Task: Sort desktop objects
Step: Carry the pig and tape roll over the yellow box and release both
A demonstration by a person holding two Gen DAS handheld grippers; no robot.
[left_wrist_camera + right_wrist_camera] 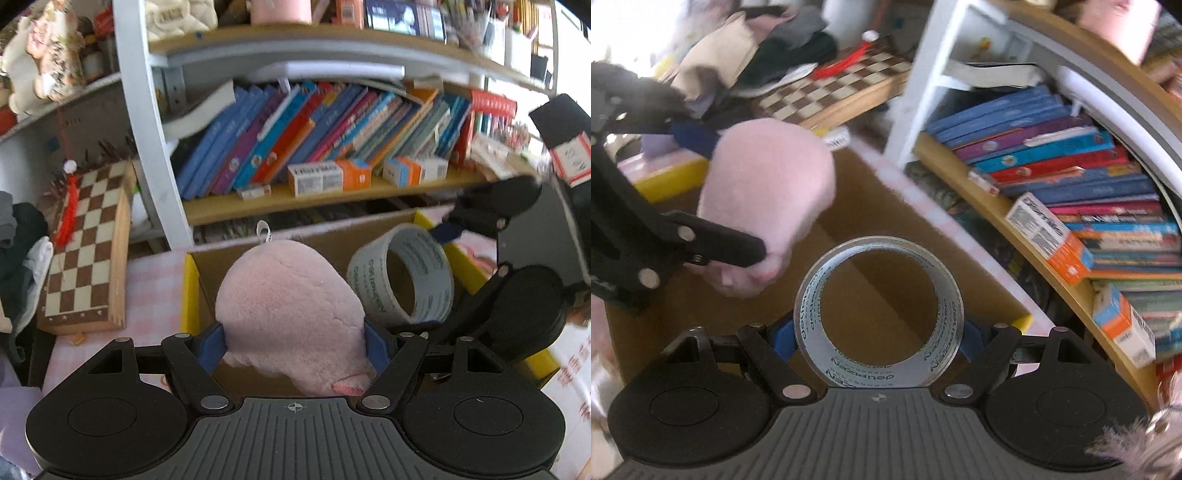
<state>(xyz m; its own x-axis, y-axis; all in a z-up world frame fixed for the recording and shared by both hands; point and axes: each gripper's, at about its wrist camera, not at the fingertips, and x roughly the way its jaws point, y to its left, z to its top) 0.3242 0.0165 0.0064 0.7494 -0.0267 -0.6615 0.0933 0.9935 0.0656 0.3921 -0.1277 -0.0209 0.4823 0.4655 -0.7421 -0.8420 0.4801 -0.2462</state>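
The pink plush toy [288,310] is pinched across its width by the left hand-held gripper [295,345], and just to its right the roll of clear packing tape [879,314] is clamped across its outer rim by the right hand-held gripper [881,341], both hanging over the open cardboard box [207,266] with yellow-edged flaps on the pink-checked desk [155,280]. To drop them cleanly, I judge each should be lowered well inside the box walls before the jaws part, the tape kept clear of the toy. Both hand-held grippers tilt downward toward the box floor, with the bookshelf [332,195] beyond at the far side.
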